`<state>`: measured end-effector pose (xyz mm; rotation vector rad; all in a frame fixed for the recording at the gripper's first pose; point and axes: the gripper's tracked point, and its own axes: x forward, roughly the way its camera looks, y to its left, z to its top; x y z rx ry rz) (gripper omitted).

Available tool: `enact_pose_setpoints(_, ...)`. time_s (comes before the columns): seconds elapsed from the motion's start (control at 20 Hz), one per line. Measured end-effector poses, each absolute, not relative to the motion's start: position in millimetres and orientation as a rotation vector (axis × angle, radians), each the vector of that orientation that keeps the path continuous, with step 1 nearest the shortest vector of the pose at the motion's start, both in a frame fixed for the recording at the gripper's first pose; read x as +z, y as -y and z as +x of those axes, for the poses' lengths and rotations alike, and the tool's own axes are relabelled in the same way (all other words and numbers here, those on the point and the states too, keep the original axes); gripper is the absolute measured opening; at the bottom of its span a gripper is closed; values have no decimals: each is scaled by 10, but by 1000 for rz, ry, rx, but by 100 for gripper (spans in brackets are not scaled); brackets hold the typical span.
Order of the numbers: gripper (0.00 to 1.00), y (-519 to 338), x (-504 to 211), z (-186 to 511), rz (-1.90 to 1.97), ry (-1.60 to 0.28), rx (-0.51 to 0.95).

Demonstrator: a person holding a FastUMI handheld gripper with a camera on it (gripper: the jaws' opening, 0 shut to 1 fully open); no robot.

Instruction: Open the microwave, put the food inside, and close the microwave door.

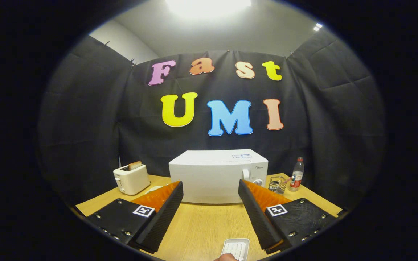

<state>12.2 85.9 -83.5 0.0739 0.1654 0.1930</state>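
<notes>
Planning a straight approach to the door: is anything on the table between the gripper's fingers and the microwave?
No. In the gripper view, bare table runs from the open gripper to the closed microwave.

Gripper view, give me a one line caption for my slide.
Open gripper facing the closed white microwave across the wooden table, toaster beside it, small white tray between the fingers.

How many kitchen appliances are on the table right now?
2. The microwave, door shut, stands just beyond the open gripper; the toaster sits to its left. Others may be hidden.
</notes>
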Motion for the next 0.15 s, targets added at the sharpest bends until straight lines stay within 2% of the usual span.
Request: enact_pose_setpoints(0.15, 97, -904, -866, 52, 81, -190, 196)
